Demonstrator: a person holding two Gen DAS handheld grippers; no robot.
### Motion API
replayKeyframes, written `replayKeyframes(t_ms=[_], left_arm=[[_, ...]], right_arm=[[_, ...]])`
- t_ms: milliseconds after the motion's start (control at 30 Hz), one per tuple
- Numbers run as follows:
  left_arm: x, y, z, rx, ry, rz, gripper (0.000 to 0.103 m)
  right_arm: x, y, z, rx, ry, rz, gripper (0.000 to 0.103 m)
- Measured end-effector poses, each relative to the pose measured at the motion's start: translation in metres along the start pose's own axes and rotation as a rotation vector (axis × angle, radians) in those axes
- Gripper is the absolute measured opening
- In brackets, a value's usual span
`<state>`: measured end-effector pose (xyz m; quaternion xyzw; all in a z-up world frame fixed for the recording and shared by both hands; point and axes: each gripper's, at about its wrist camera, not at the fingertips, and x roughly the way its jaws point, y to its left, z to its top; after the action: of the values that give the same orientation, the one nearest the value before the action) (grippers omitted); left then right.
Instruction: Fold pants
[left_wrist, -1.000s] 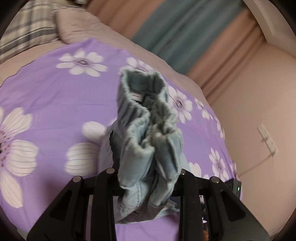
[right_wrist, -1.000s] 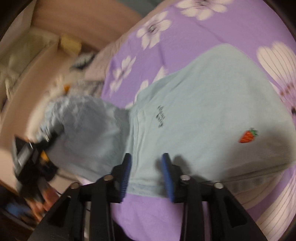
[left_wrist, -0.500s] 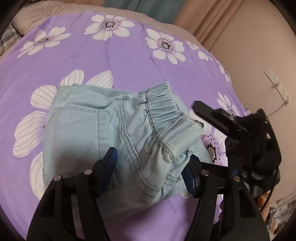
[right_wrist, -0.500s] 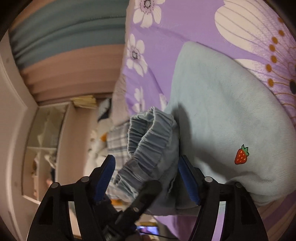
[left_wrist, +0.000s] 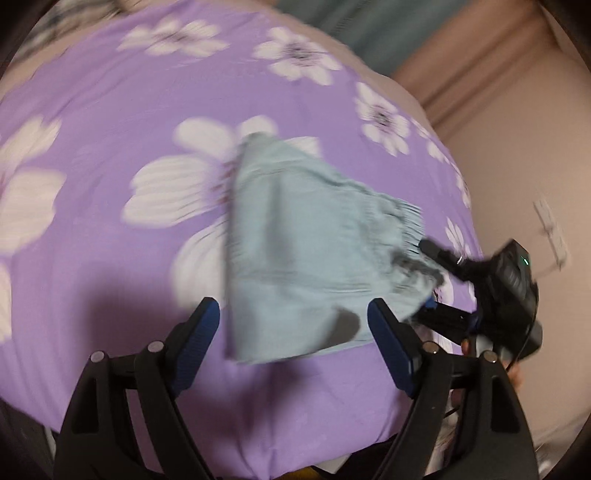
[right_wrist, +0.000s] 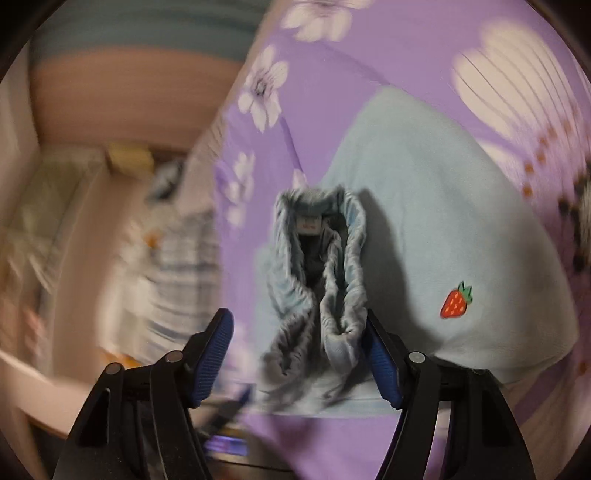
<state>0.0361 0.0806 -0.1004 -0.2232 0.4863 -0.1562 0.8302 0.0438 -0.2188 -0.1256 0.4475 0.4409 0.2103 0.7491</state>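
pants: pale blue denim, folded into a compact bundle, lying on the bed; gathered elastic waistband turned toward the right wrist camera, small white label visible inside it.
bedspread: purple with large white flowers, covering the bed under the bundle.
left gripper: hovering over the near edge of the bundle, blue pads spread wide on either side of the cloth and clear of it; jaws opening, gripping nothing.
right gripper: jaws closing, waistband end of the bundle between them; right pad touching or almost touching the gathered cloth, left pad set apart from it; no firm pinch visible.
right gripper, seen from the left wrist: black body at the far right edge of the bundle, at the waistband.
strawberry patch: small red and green motif on the smooth folded panel, right of the waistband.
surroundings: pink wall and teal curtain beyond the bed; blurred shelving at the left of the right wrist view.
sharpness: both views motion-blurred.
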Motion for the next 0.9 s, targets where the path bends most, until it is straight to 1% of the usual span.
replayKeyframes(t_ms=[33,67,100,133,200,267,333,400,433,533,567,600,633,733,767,833,900], left_arm=[[0.000,0.005,0.000,-0.025,0.004,0.002,0.082],[0.001,0.009,-0.002,-0.046,0.010,0.007,0.082],[0.002,0.012,-0.003,-0.057,0.015,0.015,0.082],[0.001,0.013,-0.004,-0.061,0.018,0.022,0.082],[0.000,0.013,-0.007,-0.057,0.028,0.024,0.082],[-0.001,0.013,-0.008,-0.044,0.032,0.028,0.082],[-0.001,0.012,-0.008,-0.044,0.029,0.023,0.082],[0.002,0.013,-0.007,-0.049,0.030,0.023,0.082],[0.005,0.013,-0.007,-0.051,0.034,0.022,0.082],[0.009,0.013,-0.009,-0.048,0.045,0.020,0.082],[0.009,0.013,-0.009,-0.046,0.047,0.020,0.082],[0.010,0.013,-0.009,-0.043,0.053,0.022,0.082],[0.010,0.012,-0.009,-0.039,0.057,0.024,0.082],[0.009,0.012,-0.008,-0.038,0.056,0.032,0.082],[0.009,0.013,-0.008,-0.039,0.054,0.034,0.082],[0.007,0.016,-0.007,-0.041,0.049,0.038,0.082],[0.009,0.017,-0.006,-0.044,0.048,0.039,0.082]], right_arm=[[0.004,0.006,-0.001,-0.055,-0.002,-0.053,0.062],[0.011,0.014,-0.004,-0.134,-0.008,-0.133,0.046],[0.014,0.015,-0.005,-0.160,-0.012,-0.161,0.040],[0.016,0.015,-0.006,-0.182,-0.023,-0.190,0.037],[0.013,0.014,-0.006,-0.184,-0.040,-0.191,0.032],[0.000,0.016,-0.005,-0.198,-0.080,-0.182,0.031],[-0.021,0.021,-0.001,-0.219,-0.150,-0.190,0.031],[-0.036,0.018,0.009,-0.211,-0.198,-0.199,0.031],[-0.041,0.013,0.014,-0.199,-0.206,-0.211,0.031],[-0.039,-0.011,0.025,-0.128,-0.195,-0.262,0.031],[-0.035,-0.017,0.026,-0.119,-0.176,-0.259,0.031],[-0.030,-0.025,0.028,-0.108,-0.135,-0.261,0.031],[-0.023,-0.040,0.029,-0.054,-0.096,-0.278,0.031],[-0.033,-0.053,0.029,0.023,-0.128,-0.201,0.031],[-0.034,-0.054,0.029,0.026,-0.134,-0.199,0.031],[-0.037,-0.050,0.029,0.008,-0.131,-0.220,0.035],[-0.044,-0.038,0.026,-0.038,-0.159,-0.275,0.041]])
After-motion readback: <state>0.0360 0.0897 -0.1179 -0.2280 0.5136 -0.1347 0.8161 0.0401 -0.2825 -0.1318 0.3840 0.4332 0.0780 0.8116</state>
